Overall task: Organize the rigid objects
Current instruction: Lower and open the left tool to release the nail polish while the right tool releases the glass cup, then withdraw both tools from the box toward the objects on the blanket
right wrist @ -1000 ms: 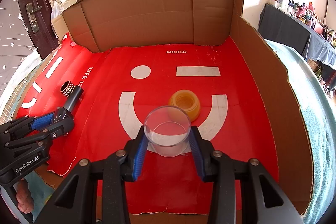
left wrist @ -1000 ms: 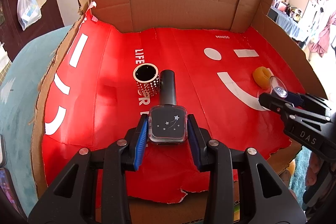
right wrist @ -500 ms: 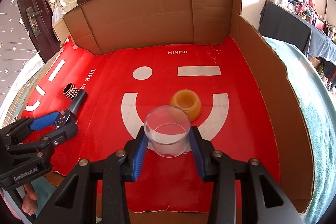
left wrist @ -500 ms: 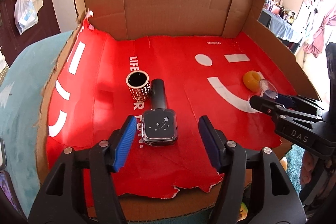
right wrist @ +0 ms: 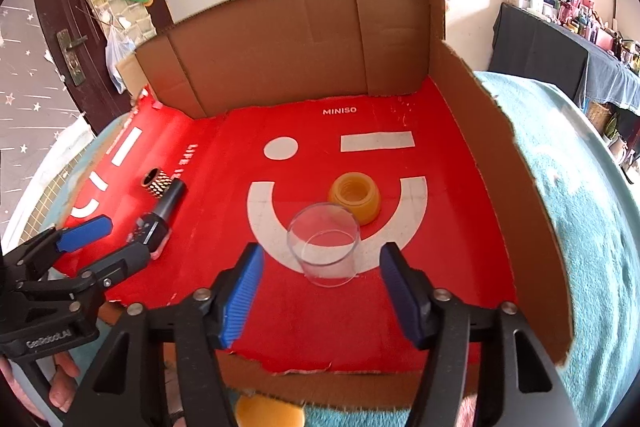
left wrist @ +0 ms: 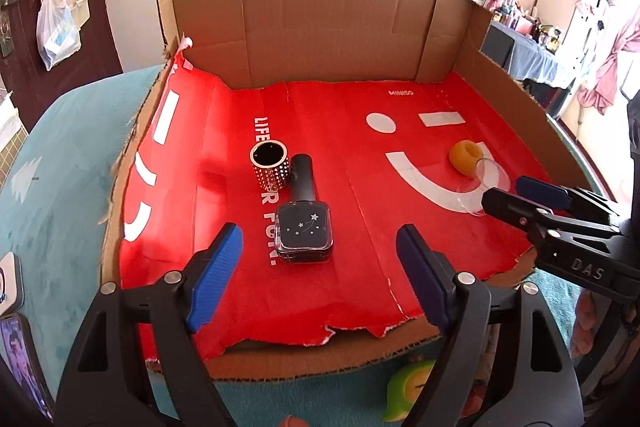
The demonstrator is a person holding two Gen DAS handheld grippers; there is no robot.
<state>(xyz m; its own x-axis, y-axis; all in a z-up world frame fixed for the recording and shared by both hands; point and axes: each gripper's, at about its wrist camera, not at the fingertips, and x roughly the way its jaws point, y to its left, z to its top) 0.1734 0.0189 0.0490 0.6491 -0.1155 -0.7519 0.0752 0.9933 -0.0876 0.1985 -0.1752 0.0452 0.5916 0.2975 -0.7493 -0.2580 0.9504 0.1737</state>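
Note:
A dark nail-polish bottle with star print lies flat on the red mat, cap pointing away, touching a studded silver cup. My left gripper is open just behind the bottle, touching nothing. A clear glass cup stands upright on the mat in front of an orange ring-shaped pot. My right gripper is open around the near side of the glass, clear of it. The bottle and studded cup also show at left in the right wrist view.
The red mat lies in an open cardboard box with tall walls at the back and sides. The box sits on a teal cloth. A green toy and a phone lie in front of the box.
Both grippers have opened and drawn back. The left one let go of the nail-polish bottle, now lying on the mat; the right one let go of the glass cup, now standing on the mat.

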